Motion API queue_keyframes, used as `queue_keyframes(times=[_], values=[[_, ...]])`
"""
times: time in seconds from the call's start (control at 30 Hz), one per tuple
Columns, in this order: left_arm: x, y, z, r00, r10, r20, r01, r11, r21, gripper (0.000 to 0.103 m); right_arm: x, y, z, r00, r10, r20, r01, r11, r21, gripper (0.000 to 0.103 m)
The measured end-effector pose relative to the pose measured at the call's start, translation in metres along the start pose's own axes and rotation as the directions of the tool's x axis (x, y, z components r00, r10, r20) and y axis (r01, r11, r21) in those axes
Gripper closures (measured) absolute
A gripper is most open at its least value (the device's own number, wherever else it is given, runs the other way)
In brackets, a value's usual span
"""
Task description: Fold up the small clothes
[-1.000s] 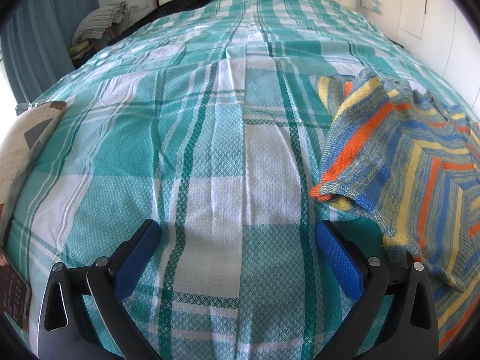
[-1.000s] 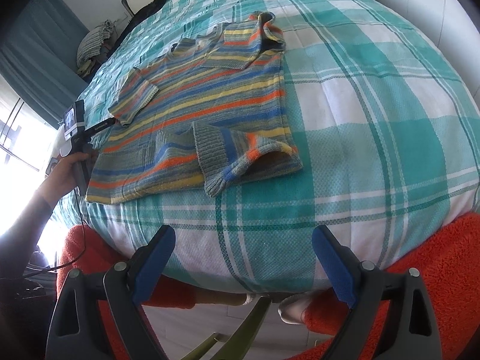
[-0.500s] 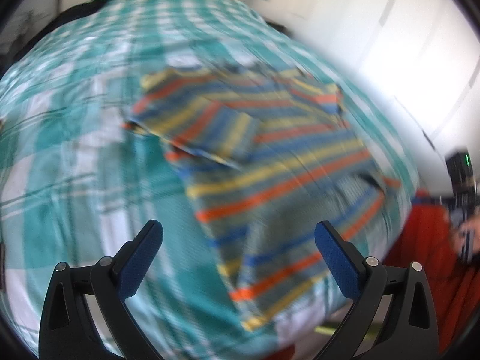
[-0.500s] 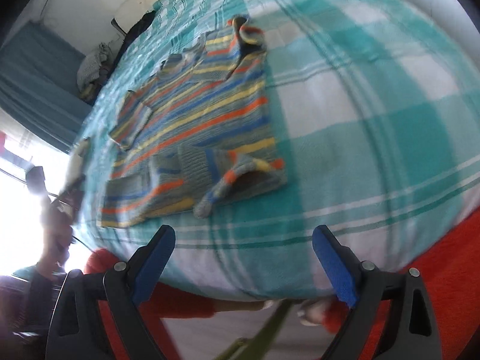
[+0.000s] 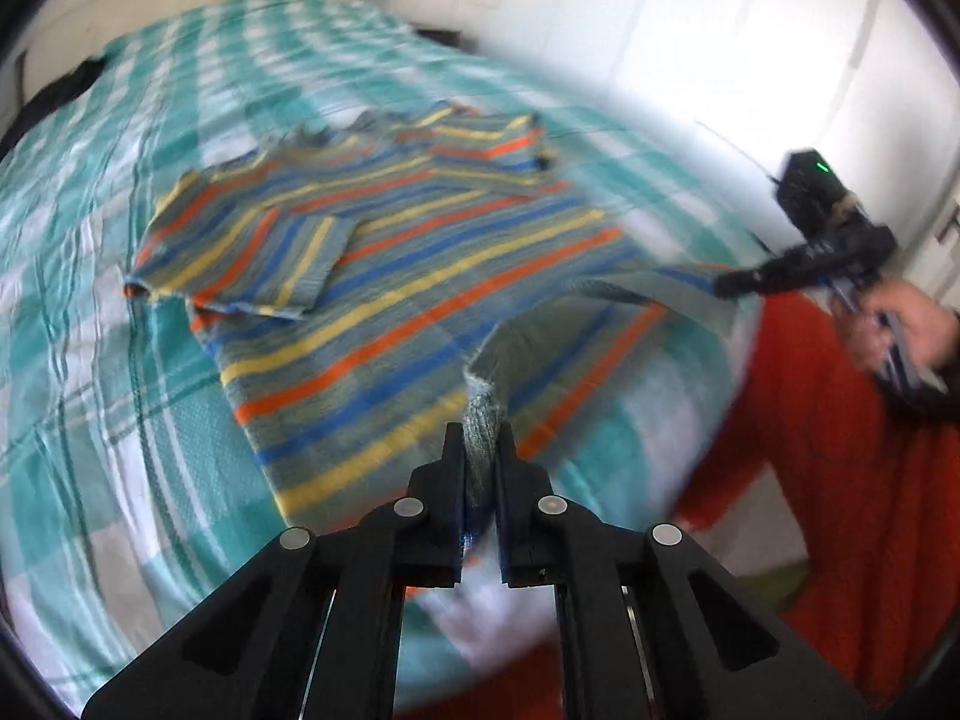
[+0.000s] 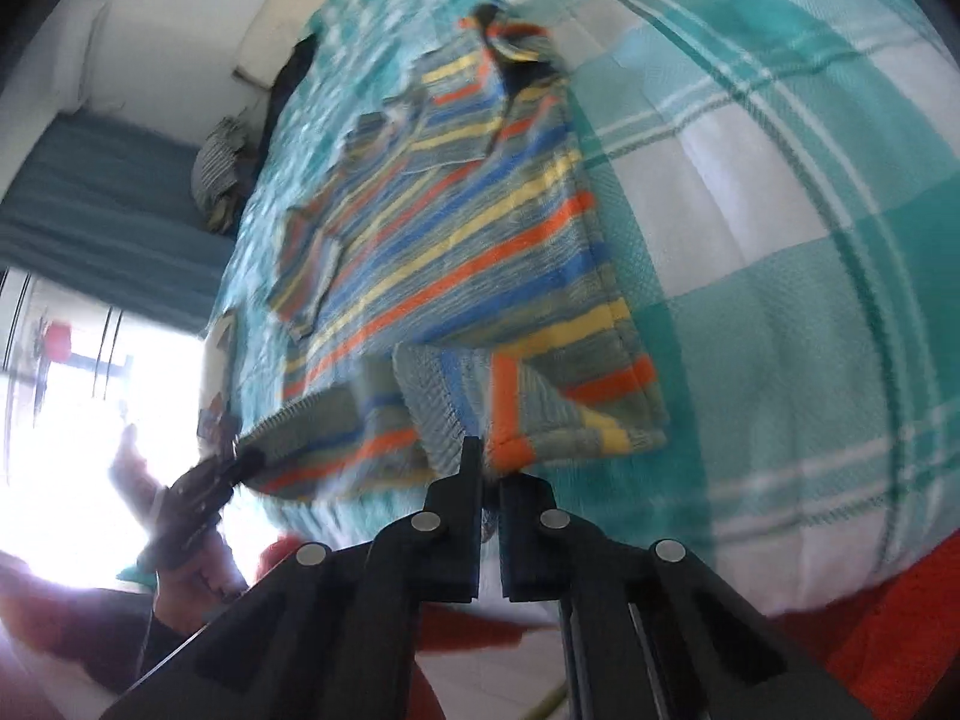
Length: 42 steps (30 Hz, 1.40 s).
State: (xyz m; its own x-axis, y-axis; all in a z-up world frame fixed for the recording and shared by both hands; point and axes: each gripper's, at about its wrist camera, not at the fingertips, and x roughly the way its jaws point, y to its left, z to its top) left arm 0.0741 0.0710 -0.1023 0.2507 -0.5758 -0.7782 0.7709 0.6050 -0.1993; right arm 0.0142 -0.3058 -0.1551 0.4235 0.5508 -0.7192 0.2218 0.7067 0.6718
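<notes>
Both hand-held grippers are clamped on the striped sweater (image 5: 420, 276). We see our left hand-held gripper (image 5: 480, 438) with its jaws pressed together on a grey ribbed piece of the near hem, and our right hand-held gripper (image 6: 486, 456) pinching the near edge by an orange stripe, its jaws nearly touching. From the left view, the right hand-held gripper appears at far right, pulling a corner of the hem out toward the bed's edge.

We find the sweater lying mostly flat on the bed (image 5: 120, 360), near its near edge, on a teal and white checked cover. It is a small knit with orange, yellow and blue stripes on grey. One sleeve (image 5: 258, 264) is folded in across the chest on the left; the other (image 6: 516, 54) lies bunched at the far side. Both views are blurred.
</notes>
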Motion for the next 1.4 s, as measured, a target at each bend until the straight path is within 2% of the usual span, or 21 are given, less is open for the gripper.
queue_keyframes(times=[0.1, 0.17, 0.2, 0.23, 0.27, 0.33, 0.4, 0.5, 0.7, 0.73, 0.77, 0.8, 0.83, 0.9, 0.97, 1.1, 1.2, 1.27, 1.3, 1.37, 1.4], values=[[-0.022, -0.022, -0.028, 0.989, -0.068, -0.13, 0.077, 0.995, 0.063, 0.091, -0.037, 0.005, -0.021, 0.996, -0.015, -0.087, 0.005, 0.994, -0.11, 0.098], [-0.019, -0.025, -0.048, 0.971, -0.029, -0.237, 0.048, 0.996, 0.072, 0.07, -0.046, 0.005, -0.032, 0.987, -0.096, -0.128, 0.071, 0.98, -0.184, 0.098], [-0.019, -0.023, -0.058, 0.964, -0.001, -0.265, 0.018, 0.998, 0.061, 0.043, -0.046, 0.003, -0.037, 0.976, -0.168, -0.139, 0.132, 0.963, -0.233, 0.098], [-0.02, -0.018, -0.065, 0.963, 0.017, -0.268, -0.007, 0.999, 0.036, 0.028, -0.045, -0.001, -0.041, 0.968, -0.204, -0.143, 0.162, 0.951, -0.264, 0.095], [-0.023, -0.009, -0.069, 0.969, 0.025, -0.246, -0.028, 1.0, -0.01, 0.025, -0.041, -0.005, -0.043, 0.963, -0.226, -0.148, 0.18, 0.945, -0.274, 0.094], [-0.025, 0.015, -0.071, 0.98, 0.011, -0.199, -0.043, 0.987, -0.157, 0.025, -0.032, -0.016, -0.042, 0.955, -0.255, -0.149, 0.212, 0.943, -0.256, 0.066], [-0.02, 0.04, -0.073, 0.986, -0.006, -0.164, -0.049, 0.943, -0.328, 0.025, -0.027, -0.021, -0.04, 0.951, -0.273, -0.144, 0.23, 0.939, -0.257, 0.057], [0.01, 0.043, -0.074, 0.974, -0.007, -0.227, -0.088, 0.91, -0.405, 0.027, -0.02, -0.023, -0.035, 0.956, -0.254, -0.149, 0.207, 0.939, -0.274, 0.057], [0.076, 0.023, -0.066, 0.902, 0.073, -0.425, -0.217, 0.929, -0.3, 0.027, 0.024, -0.025, -0.04, 0.923, -0.283, -0.261, 0.176, 0.913, -0.368, 0.056], [0.079, 0.024, -0.068, 0.896, 0.088, -0.435, -0.231, 0.929, -0.288, 0.027, 0.033, -0.025, -0.041, 0.915, -0.279, -0.291, 0.159, 0.913, -0.375, 0.061], [0.083, 0.023, -0.067, 0.889, 0.101, -0.447, -0.243, 0.93, -0.275, 0.028, 0.041, -0.022, -0.043, 0.908, -0.272, -0.318, 0.136, 0.911, -0.39, 0.086], [0.084, 0.022, -0.066, 0.885, 0.115, -0.452, -0.255, 0.93, -0.263, 0.041, 0.044, -0.019, -0.044, 0.905, -0.274, -0.325, 0.127, 0.904, -0.408, 0.098], [0.086, 0.025, -0.069, 0.876, 0.143, -0.461, -0.279, 0.929, -0.243, 0.072, 0.044, -0.016, -0.044, 0.899, -0.297, -0.322, 0.143, 0.894, -0.426, 0.098], [0.083, 0.032, -0.075, 0.864, 0.15, -0.481, -0.304, 0.917, -0.259, 0.096, 0.035, -0.016, -0.043, 0.885, -0.351, -0.306, 0.2, 0.88, -0.43, 0.098], [0.083, 0.041, -0.084, 0.868, 0.111, -0.485, -0.295, 0.899, -0.323, 0.099, 0.024, -0.023, -0.041, 0.874, -0.389, -0.29, 0.257, 0.878, -0.403, 0.098], [0.087, 0.037, -0.088, 0.843, 0.151, -0.516, -0.326, 0.906, -0.268, 0.099, 0.039, -0.05, -0.041, 0.858, -0.4, -0.322, 0.301, 0.9, -0.315, 0.099], [0.083, 0.025, -0.081, 0.839, 0.188, -0.511, -0.355, 0.901, -0.251, 0.09, 0.046, -0.047, -0.039, 0.856, -0.412, -0.312, 0.316, 0.895, -0.315, 0.095], [0.06, 0.015, -0.076, 0.859, 0.225, -0.46, -0.374, 0.889, -0.263, 0.062, 0.036, -0.039, -0.036, 0.853, -0.416, -0.316, 0.309, 0.889, -0.338, 0.065], [0.046, 0.012, -0.073, 0.868, 0.254, -0.426, -0.388, 0.882, -0.267, 0.039, 0.021, -0.036, -0.035, 0.842, -0.438, -0.315, 0.319, 0.875, -0.364, 0.058], [0.016, 0.0, -0.068, 0.884, 0.322, -0.338, -0.421, 0.863, -0.278, 0.026, -0.005, -0.017, -0.026, 0.842, -0.484, -0.238, 0.349, 0.826, -0.443, 0.056], [0.003, -0.004, -0.064, 0.89, 0.348, -0.296, -0.431, 0.854, -0.291, 0.025, -0.022, 0.0, -0.014, 0.838, -0.524, -0.154, 0.382, 0.764, -0.52, 0.056]])
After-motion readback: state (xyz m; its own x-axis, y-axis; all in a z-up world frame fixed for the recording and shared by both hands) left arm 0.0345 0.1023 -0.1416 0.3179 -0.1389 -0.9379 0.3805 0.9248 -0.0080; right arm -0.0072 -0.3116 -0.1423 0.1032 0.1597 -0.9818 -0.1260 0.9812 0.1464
